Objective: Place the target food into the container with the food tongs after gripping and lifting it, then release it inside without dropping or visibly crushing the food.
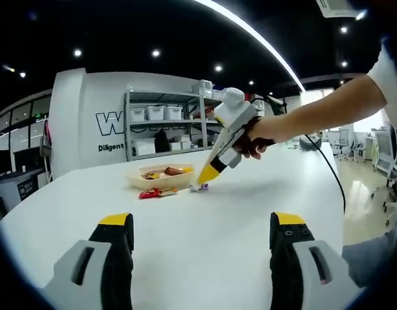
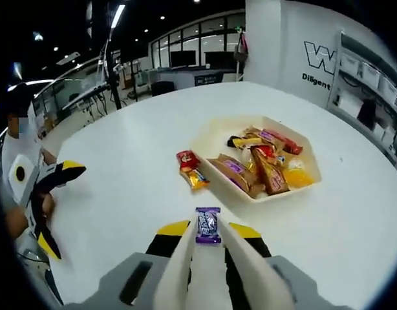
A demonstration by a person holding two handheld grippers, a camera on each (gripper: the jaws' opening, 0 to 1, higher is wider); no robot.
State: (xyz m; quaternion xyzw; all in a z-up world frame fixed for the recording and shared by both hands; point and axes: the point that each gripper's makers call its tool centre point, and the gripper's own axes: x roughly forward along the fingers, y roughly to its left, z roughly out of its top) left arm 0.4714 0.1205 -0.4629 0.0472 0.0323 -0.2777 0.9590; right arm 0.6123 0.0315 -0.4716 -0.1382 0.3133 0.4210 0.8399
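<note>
Right gripper (image 2: pixel 208 242) has its tongs pinched on the purple candy (image 2: pixel 207 225), low over the bench (image 2: pixel 140 142), short of the tray (image 2: pixel 306 154). Carry and release remain. Left gripper (image 1: pixel 202 248) waits, jaws wide apart.

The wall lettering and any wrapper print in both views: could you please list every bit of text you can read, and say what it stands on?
"W": large letter on the white wall, cut off by the shelf rack in the left gripper view and by the edge in the right gripper view.
"Diligent": smaller line beneath it on that wall, cut off after that.
Purple candy wrapper: print too blurred to read.
Snack wrappers in the tray: too small to read.
</note>
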